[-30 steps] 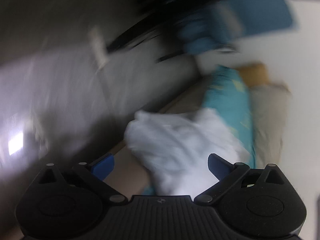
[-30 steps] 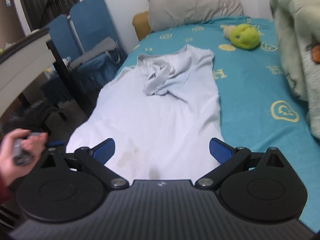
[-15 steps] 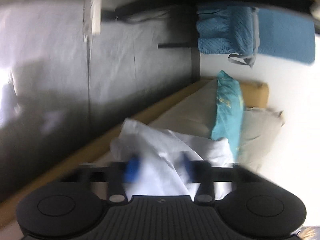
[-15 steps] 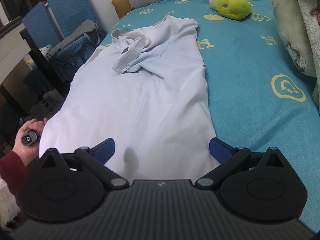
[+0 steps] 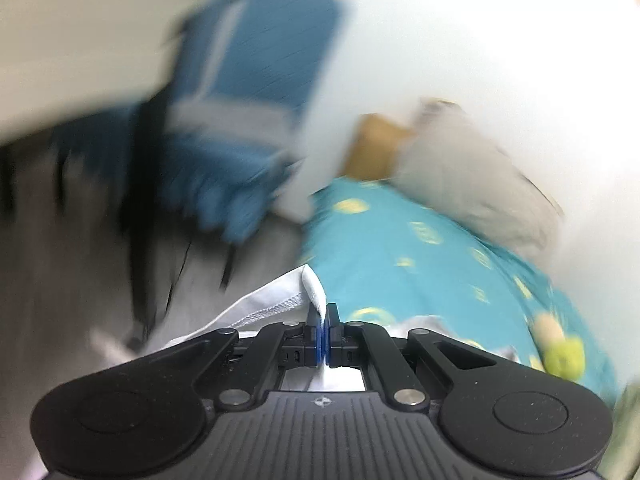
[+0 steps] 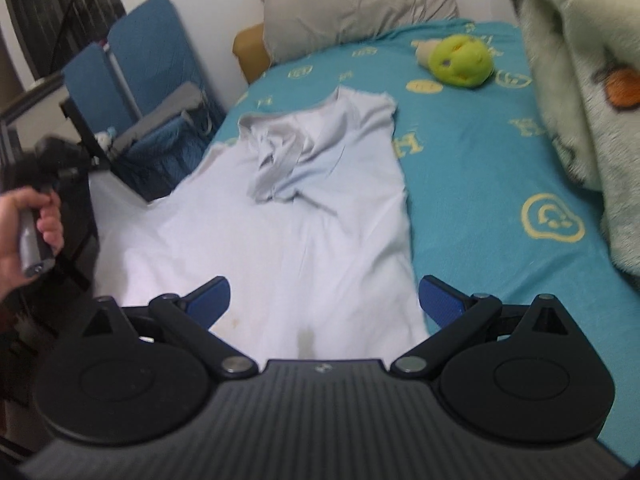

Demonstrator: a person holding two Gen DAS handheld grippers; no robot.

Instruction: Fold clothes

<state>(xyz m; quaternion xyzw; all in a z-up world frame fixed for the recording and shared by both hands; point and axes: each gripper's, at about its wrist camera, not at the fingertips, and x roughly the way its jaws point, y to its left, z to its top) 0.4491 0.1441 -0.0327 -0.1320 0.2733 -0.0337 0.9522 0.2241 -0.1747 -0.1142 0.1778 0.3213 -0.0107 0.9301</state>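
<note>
A white T-shirt [image 6: 296, 224] lies spread lengthwise on the teal bed [image 6: 472, 184], its upper part bunched near the collar. My left gripper [image 5: 323, 320] is shut on a hemmed corner of the white T-shirt [image 5: 280, 300], lifted over the bed's left edge. In the right wrist view the left hand [image 6: 28, 216] holds its handle at the far left. My right gripper [image 6: 324, 300] is open and empty, hovering over the shirt's near hem.
A grey pillow [image 6: 356, 8] lies at the head of the bed. A green plush toy [image 6: 460, 60] sits beside it. A fluffy pale-green blanket [image 6: 580, 92] fills the right side. Blue folding chairs [image 6: 136, 76] and a dark desk [image 6: 24, 112] stand left of the bed.
My left gripper has shut on the shirt's corner and swung upward toward the bed's head. My right gripper stayed open and pulled back slightly.
</note>
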